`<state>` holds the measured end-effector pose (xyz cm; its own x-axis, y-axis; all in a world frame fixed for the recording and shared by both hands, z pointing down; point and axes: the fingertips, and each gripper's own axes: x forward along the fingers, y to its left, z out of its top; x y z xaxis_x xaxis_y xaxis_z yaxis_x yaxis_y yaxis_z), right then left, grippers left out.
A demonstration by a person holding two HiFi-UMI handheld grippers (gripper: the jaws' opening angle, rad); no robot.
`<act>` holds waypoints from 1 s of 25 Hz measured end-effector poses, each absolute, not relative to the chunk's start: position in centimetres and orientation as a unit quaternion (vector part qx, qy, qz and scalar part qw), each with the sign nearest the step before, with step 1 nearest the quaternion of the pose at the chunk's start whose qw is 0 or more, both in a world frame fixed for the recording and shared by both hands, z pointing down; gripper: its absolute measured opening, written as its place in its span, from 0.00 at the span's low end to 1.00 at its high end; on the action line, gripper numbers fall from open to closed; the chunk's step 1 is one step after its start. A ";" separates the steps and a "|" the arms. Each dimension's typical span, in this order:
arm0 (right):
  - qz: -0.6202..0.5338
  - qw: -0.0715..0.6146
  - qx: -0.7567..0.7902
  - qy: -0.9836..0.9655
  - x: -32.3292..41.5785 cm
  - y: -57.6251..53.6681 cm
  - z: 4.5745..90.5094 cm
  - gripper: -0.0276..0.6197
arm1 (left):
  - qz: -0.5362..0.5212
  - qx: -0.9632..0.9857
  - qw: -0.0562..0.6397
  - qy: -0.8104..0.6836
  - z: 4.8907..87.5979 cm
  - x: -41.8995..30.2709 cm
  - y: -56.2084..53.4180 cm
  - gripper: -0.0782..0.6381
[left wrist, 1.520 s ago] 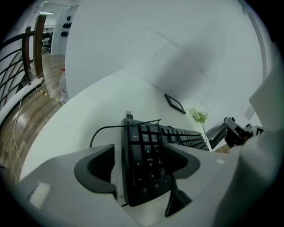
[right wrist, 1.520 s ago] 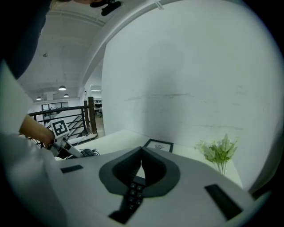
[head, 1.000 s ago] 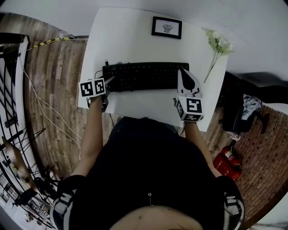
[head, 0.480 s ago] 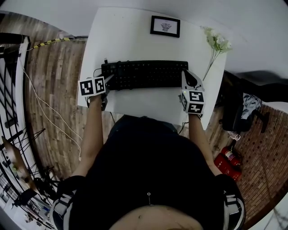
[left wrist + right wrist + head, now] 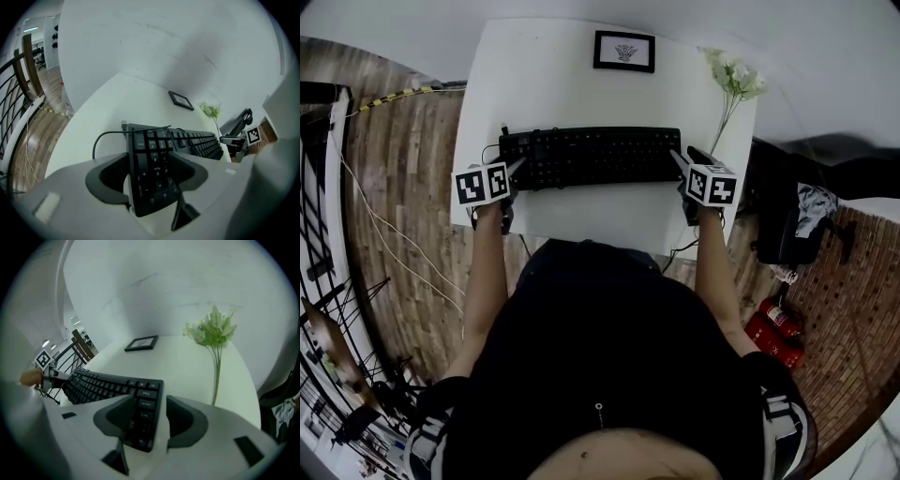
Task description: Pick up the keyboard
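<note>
A black keyboard point(image 5: 591, 157) lies flat across the white table point(image 5: 581, 217). My left gripper point(image 5: 518, 168) is at its left end. In the left gripper view the jaws point(image 5: 150, 159) stand open around that end point(image 5: 157, 164), with a thin white gap beside one pad. My right gripper point(image 5: 678, 158) is at the right end. Its jaws point(image 5: 151, 401) have just been opening and now straddle the keyboard's right end point(image 5: 143, 420), with a white gap by the outer finger point(image 5: 187, 420). Neither pair of pads visibly presses on the keyboard.
A framed picture point(image 5: 624, 52) stands at the table's back edge and a sprig of white flowers point(image 5: 733, 80) lies at the back right. The keyboard's cable point(image 5: 101, 138) loops off its left end. Wooden floor, a railing point(image 5: 319, 187) and a red extinguisher point(image 5: 773, 333) surround the table.
The right gripper has sunk and tipped down to the keyboard's right end, and its shut jaws have opened around it. The left gripper has stayed at the left end.
</note>
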<state>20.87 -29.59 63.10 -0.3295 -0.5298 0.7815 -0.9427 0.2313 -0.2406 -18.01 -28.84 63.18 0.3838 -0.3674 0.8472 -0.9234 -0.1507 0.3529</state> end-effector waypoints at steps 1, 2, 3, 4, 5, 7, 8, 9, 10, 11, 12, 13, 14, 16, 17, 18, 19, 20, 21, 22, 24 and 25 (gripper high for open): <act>0.380 0.283 0.499 -0.726 21.0 -29.3 63.5 0.37 | 0.305 0.695 0.455 -0.465 63.0 -17.9 -28.9 0.49; 0.400 0.277 0.492 -0.722 20.9 -29.0 63.8 0.39 | 0.306 0.696 0.453 -0.466 62.9 -17.9 -29.0 0.49; 0.418 0.270 0.483 -0.720 20.7 -28.8 64.1 0.41 | 0.307 0.696 0.451 -0.466 62.7 -17.8 -29.1 0.49; 0.434 0.264 0.474 -0.719 20.5 -28.6 64.3 0.42 | 0.307 0.697 0.449 -0.467 62.6 -17.8 -29.2 0.49; 0.445 0.263 0.467 -0.718 20.2 -28.4 64.5 0.43 | 0.308 0.698 0.446 -0.468 62.5 -17.8 -29.3 0.49; 0.453 0.271 0.460 -0.714 19.9 -28.1 64.7 0.44 | 0.309 0.699 0.443 -0.470 62.1 -17.8 -29.3 0.49; 0.455 0.277 0.459 -0.711 19.9 -28.0 64.9 0.44 | 0.309 0.699 0.441 -0.470 61.9 -17.8 -29.3 0.49; 0.459 0.281 0.457 -0.709 19.8 -27.9 65.0 0.44 | 0.310 0.699 0.440 -0.471 61.7 -17.8 -29.3 0.49; 0.465 0.283 0.454 -0.706 19.8 -27.9 65.1 0.44 | 0.310 0.700 0.439 -0.471 61.5 -17.7 -29.3 0.49; 0.471 0.283 0.451 -0.703 19.8 -27.9 65.2 0.44 | 0.310 0.700 0.437 -0.471 61.4 -17.7 -29.3 0.49; 0.478 0.284 0.448 -0.700 19.8 -27.9 65.4 0.44 | 0.311 0.701 0.436 -0.471 61.3 -17.7 -29.4 0.49; 0.485 0.285 0.445 -0.696 19.8 -27.9 65.6 0.44 | 0.311 0.701 0.435 -0.471 61.2 -17.6 -29.5 0.49; 0.492 0.287 0.442 -0.693 19.8 -27.9 65.7 0.44 | 0.312 0.702 0.433 -0.472 61.2 -17.6 -29.5 0.49; 0.504 0.289 0.437 -0.686 19.8 -28.0 66.0 0.44 | 0.312 0.703 0.431 -0.472 61.2 -17.5 -29.7 0.49; 0.510 0.290 0.434 -0.684 19.8 -28.0 66.1 0.44 | 0.313 0.703 0.430 -0.472 61.1 -17.5 -29.7 0.49; 0.515 0.291 0.431 -0.681 19.7 -28.1 66.2 0.44 | 0.313 0.704 0.429 -0.472 61.1 -17.5 -29.7 0.49; 0.520 0.292 0.428 -0.679 19.6 -28.1 66.2 0.44 | 0.314 0.703 0.429 -0.472 61.1 -17.5 -29.7 0.49; 0.523 0.293 0.426 -0.678 19.6 -28.1 66.2 0.44 | 0.315 0.703 0.429 -0.472 61.1 -17.5 -29.7 0.49; 0.526 0.294 0.424 -0.676 19.5 -28.0 66.3 0.44 | 0.315 0.703 0.430 -0.471 61.1 -17.6 -29.7 0.49; 0.528 0.296 0.422 -0.675 19.4 -28.0 66.3 0.44 | 0.316 0.702 0.430 -0.471 61.2 -17.6 -29.7 0.49; 0.530 0.301 0.419 -0.673 19.4 -28.0 66.3 0.44 | 0.317 0.701 0.431 -0.472 61.2 -17.7 -29.6 0.49; 0.530 0.304 0.418 -0.672 19.3 -28.0 66.3 0.44 | 0.318 0.700 0.432 -0.472 61.3 -17.7 -29.5 0.49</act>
